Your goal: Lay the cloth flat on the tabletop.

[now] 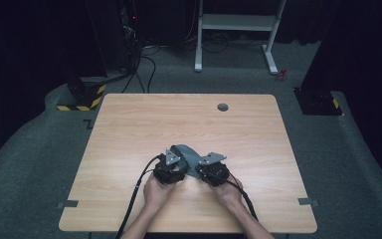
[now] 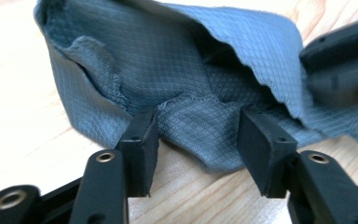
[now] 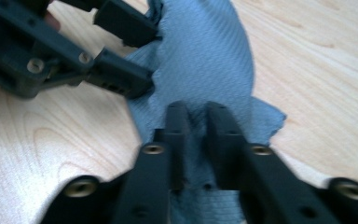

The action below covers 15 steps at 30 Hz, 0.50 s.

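Both forearms reach fwd: right tongs (image 3: 196, 116) pinch grey cloth (image 3: 205, 60), left tongs (image 2: 198, 135) apart (straddling it).

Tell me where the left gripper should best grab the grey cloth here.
Probably the folded near edge of the grey cloth, approached low from the person's side: that hem bulges between the left gripper's open jaws, clear of the tabletop.

- Evenly lit wooden table (image 1: 189, 124) from above; dark, dim surroundings.
- Soft, short shadows under the blue-grey cloth (image 2: 177, 70).
- Bright, washed-out glare on wood at upper left of left gripper view.
- Slightly blurred right gripper view; soft near jaws.
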{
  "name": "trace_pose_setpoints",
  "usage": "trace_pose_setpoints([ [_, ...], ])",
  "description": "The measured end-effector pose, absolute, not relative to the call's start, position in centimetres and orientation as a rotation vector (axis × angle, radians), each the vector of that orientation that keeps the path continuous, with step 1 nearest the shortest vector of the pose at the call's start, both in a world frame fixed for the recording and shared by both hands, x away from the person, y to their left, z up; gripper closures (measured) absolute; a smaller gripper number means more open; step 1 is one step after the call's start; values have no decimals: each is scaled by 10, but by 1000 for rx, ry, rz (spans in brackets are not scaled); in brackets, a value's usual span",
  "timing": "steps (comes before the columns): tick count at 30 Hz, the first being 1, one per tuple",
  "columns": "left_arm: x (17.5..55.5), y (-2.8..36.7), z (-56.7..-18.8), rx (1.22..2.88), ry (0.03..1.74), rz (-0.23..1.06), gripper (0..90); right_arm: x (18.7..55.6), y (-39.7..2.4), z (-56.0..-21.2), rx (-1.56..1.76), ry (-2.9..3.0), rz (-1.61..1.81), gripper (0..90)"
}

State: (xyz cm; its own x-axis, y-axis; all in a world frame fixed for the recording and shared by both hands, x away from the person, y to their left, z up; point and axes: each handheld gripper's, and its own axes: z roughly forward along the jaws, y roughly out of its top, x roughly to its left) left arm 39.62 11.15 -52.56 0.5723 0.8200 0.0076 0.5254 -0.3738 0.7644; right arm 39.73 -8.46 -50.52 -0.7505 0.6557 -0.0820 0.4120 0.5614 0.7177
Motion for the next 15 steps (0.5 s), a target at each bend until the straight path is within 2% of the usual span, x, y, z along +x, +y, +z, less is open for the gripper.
trace_pose_setpoints([
  [2,398,113,-526,2054,1085,492,462,400,-87,-501,864,2451,1003,899],
  [6,398,113,-526,2059,1080,498,457,403,-89,-490,851,2447,1018,887],
  [9,398,113,-526,2058,1082,500,456,396,-84,-490,803,2482,1032,673],
  [12,398,113,-526,2058,1082,498,455,392,-74,-497,752,2483,986,590],
  [15,398,113,-526,2058,1081,495,450,396,-66,-504,764,2491,941,563],
])
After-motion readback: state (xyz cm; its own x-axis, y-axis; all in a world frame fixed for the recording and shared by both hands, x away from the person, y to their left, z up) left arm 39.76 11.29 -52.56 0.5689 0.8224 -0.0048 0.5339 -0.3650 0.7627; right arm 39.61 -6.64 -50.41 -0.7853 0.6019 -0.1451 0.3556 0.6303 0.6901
